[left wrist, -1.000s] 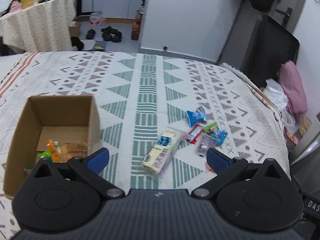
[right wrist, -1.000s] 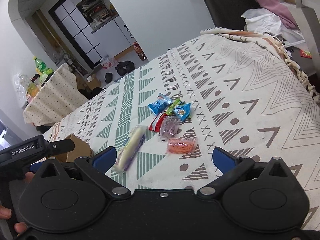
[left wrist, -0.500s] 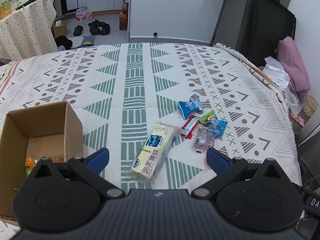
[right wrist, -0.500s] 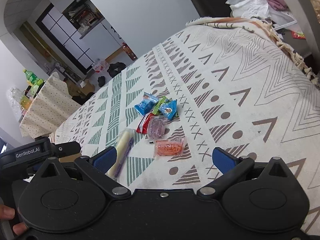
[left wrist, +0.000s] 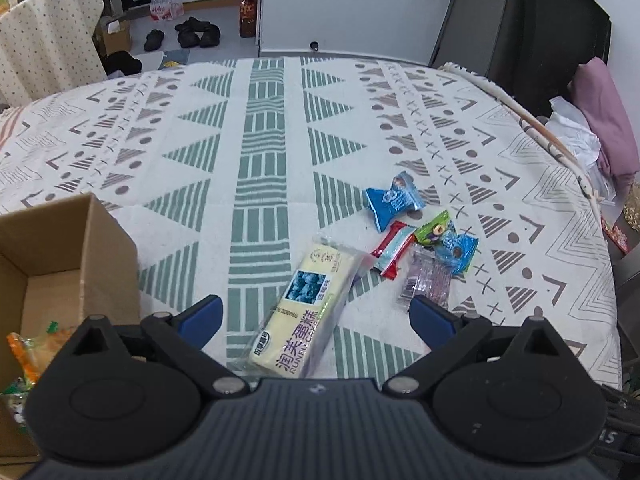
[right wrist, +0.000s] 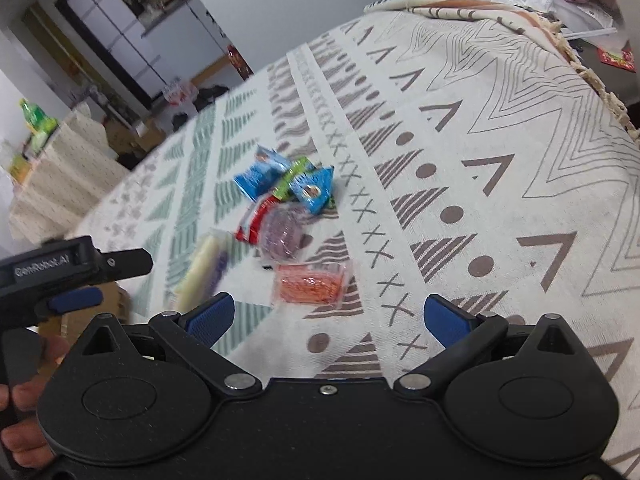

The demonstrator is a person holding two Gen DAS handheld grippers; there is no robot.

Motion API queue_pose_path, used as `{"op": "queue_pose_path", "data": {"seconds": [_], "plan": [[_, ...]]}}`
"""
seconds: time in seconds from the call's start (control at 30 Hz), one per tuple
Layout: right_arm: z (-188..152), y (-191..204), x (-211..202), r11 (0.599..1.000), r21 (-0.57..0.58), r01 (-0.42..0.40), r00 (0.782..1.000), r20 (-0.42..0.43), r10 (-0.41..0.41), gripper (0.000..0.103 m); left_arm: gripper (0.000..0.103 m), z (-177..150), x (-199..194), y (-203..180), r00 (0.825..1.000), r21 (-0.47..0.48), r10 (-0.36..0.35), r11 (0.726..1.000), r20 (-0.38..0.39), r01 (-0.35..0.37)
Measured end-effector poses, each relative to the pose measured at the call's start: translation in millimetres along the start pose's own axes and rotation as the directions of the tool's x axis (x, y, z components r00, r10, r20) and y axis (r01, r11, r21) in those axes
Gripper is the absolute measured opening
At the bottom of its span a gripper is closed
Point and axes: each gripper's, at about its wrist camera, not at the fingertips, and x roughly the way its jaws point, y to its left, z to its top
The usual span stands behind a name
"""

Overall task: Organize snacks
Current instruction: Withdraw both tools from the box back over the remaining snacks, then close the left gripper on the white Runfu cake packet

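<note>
Snacks lie on a patterned cloth. A long pale yellow cake pack (left wrist: pixel 306 306) lies just ahead of my open, empty left gripper (left wrist: pixel 316 316). Right of it lie a blue packet (left wrist: pixel 390 202), a red and white packet (left wrist: pixel 394 250), a green and blue pair (left wrist: pixel 450 242) and a clear purple packet (left wrist: pixel 428 280). A cardboard box (left wrist: pixel 76 256) at left holds orange and green snacks (left wrist: pixel 28 354). My open, empty right gripper (right wrist: pixel 326 318) hovers just short of an orange packet (right wrist: pixel 310 284). The snack pile (right wrist: pixel 288 192) lies beyond it.
The left gripper's body (right wrist: pixel 64 272) and the hand holding it show at the left of the right wrist view. The cloth's right edge (left wrist: pixel 560 148) drops to a pink bundle (left wrist: pixel 608 120) and white bags. A dark cabinet (left wrist: pixel 520 20) stands behind.
My left gripper has moved right, away from the box, toward the yellow cake pack. My right gripper has moved forward and lower toward the orange packet. Both have stayed open.
</note>
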Motion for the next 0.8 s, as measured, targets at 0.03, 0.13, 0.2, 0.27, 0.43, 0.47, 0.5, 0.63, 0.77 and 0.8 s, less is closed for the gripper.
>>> {"op": "queue_pose_path", "data": {"seconds": [0.03, 0.13, 0.2, 0.27, 0.43, 0.47, 0.5, 0.63, 0.77, 0.8], "plan": [[0.3, 1.4, 4.2, 1.000, -0.014, 0.015, 1.000, -0.005, -0.015, 0.101, 0.098, -0.5, 3.1, -0.6, 1.000, 0.007, 0.004, 1.000, 0.000, -0.004], [1.0, 3.5, 15.3, 0.998, -0.044, 0.045, 0.999, -0.018, -0.045, 0.100, 0.095, -1.3, 10.7, 0.1, 1.000, 0.007, -0.010, 1.000, 0.000, 0.010], [1.7, 4.1, 21.4, 0.997, -0.055, 0.050, 0.998, -0.025, -0.052, 0.100, 0.094, -1.3, 15.3, 0.6, 1.000, 0.005, -0.009, 1.000, -0.003, 0.009], [2.7, 4.5, 26.8, 0.996, -0.067, 0.058, 0.998, -0.026, -0.060, 0.100, 0.092, -1.6, 21.5, 0.0, 1.000, 0.014, -0.010, 1.000, -0.013, 0.010], [5.3, 9.9, 39.9, 0.988, -0.117, 0.098, 0.995, -0.018, -0.101, 0.100, 0.087, -4.0, 39.3, 3.2, 0.998, -0.003, -0.019, 1.000, -0.057, 0.018], [5.5, 12.2, 43.2, 0.986, -0.132, 0.104, 0.994, -0.019, -0.107, 0.100, 0.087, -4.8, 42.3, 4.1, 0.998, -0.004, -0.015, 1.000, -0.062, 0.015], [5.5, 14.4, 46.6, 0.984, -0.145, 0.106, 0.994, -0.021, -0.111, 0.100, 0.087, -5.2, 45.6, 5.7, 0.997, -0.008, -0.014, 1.000, -0.070, 0.014], [4.3, 25.9, 55.9, 0.969, -0.212, 0.124, 0.991, -0.011, -0.130, 0.100, 0.086, -7.2, 58.7, 12.5, 0.995, -0.023, -0.002, 1.000, -0.099, -0.001], [6.6, 30.9, 62.4, 0.964, -0.238, 0.122, 0.992, 0.008, -0.123, 0.100, 0.081, -10.3, 71.4, 15.5, 0.991, -0.029, 0.007, 1.000, -0.132, -0.011], [7.1, 31.8, 63.4, 0.962, -0.244, 0.120, 0.993, 0.016, -0.120, 0.098, 0.078, -11.1, 74.2, 16.0, 0.990, -0.031, 0.008, 0.999, -0.141, -0.013]]}}
